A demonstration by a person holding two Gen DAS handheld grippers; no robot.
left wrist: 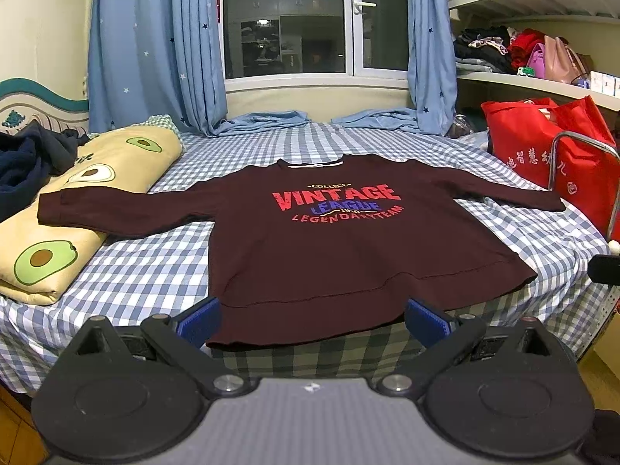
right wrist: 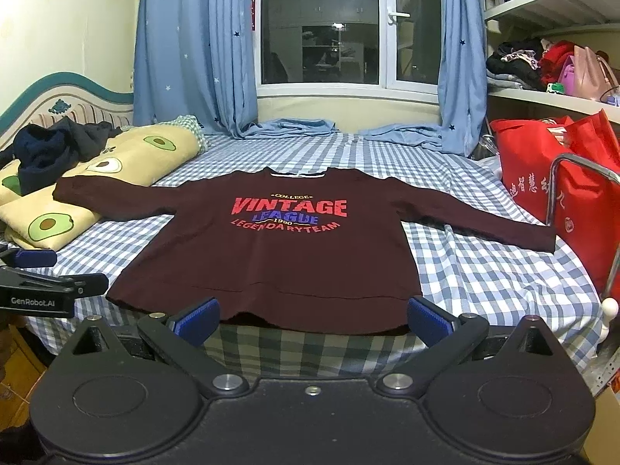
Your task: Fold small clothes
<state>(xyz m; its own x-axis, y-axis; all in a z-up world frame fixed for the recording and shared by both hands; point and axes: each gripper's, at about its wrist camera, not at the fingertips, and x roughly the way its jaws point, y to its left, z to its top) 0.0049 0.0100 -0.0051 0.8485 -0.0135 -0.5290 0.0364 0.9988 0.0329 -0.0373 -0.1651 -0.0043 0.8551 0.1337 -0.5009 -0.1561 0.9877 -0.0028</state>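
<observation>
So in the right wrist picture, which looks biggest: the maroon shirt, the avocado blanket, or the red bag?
1. maroon shirt, plainly the biggest.
2 and 3. avocado blanket and red bag look alike; both are cut off or partly hidden, so I can't rank them.

Both grippers (left wrist: 310,319) (right wrist: 310,317) prob. open, empty

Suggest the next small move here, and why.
Probably bring the left gripper toward the left sleeve, which lies partly on the avocado quilt. The maroon sweatshirt lies flat and unfolded, and both grippers are open and empty.
</observation>
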